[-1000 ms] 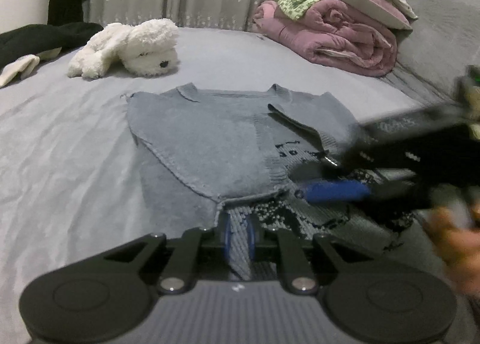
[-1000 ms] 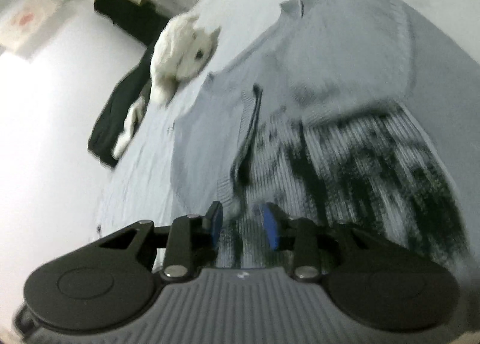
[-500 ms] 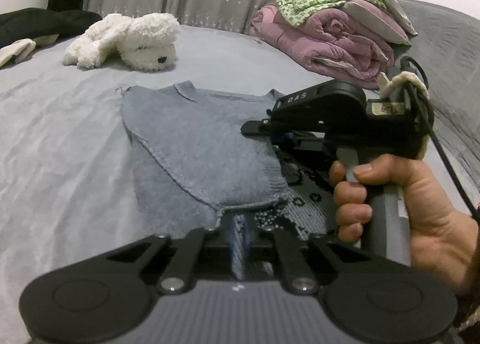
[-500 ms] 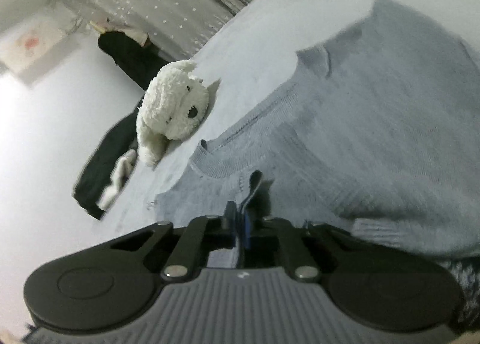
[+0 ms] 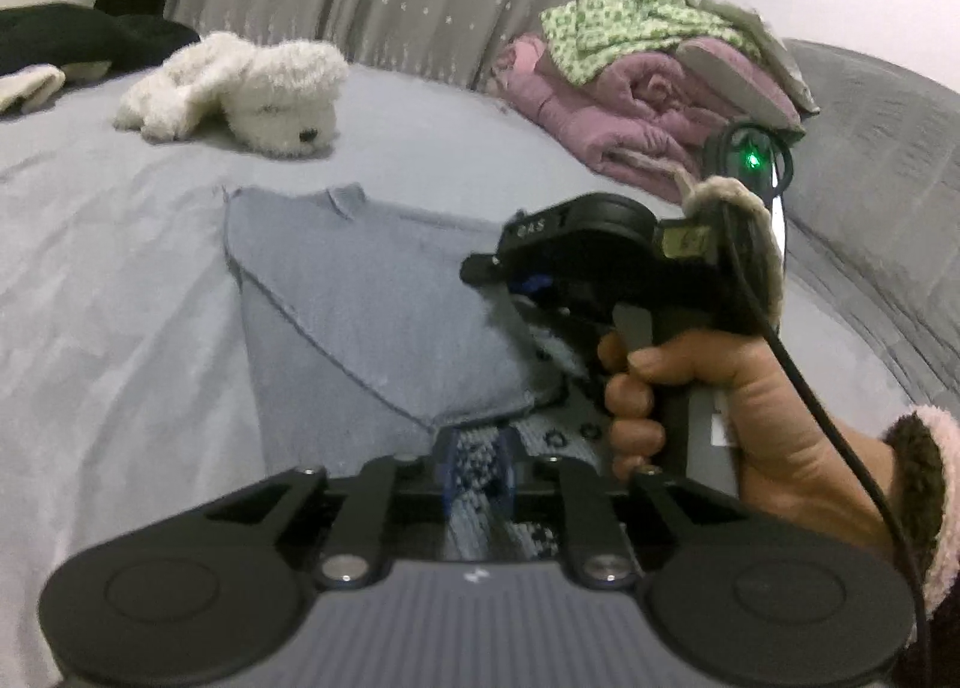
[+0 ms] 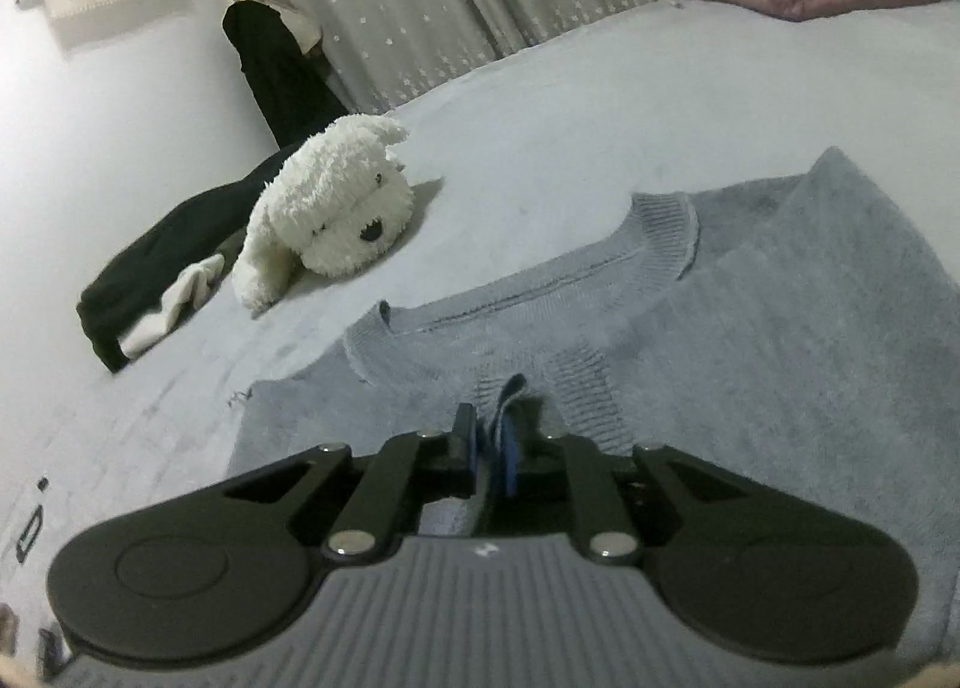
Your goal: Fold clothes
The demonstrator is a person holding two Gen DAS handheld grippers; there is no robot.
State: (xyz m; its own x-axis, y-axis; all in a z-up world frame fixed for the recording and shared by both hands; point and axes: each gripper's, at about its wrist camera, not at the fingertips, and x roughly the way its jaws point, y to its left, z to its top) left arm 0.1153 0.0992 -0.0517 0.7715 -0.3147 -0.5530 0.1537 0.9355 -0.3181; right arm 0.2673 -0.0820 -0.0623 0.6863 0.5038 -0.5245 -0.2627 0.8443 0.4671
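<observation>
One grey sweater [image 5: 372, 316] lies flat on the bed [image 5: 108, 292], partly folded. The left gripper [image 5: 478, 469] has the patterned hem between its blue pads, jaws opening but cloth not yet free. Only the left view shows the right hand [image 5: 714, 412] on its handle and the green cloth [image 5: 636, 22] atop the pink quilt [image 5: 630, 106]. The right gripper [image 6: 492, 448], jaws opening too, pinches a fold of sweater near the collar [image 6: 666, 220]; its view alone shows that grip. One plush dog [image 6: 330, 214], one dark garment [image 6: 180, 250] far left.
</observation>
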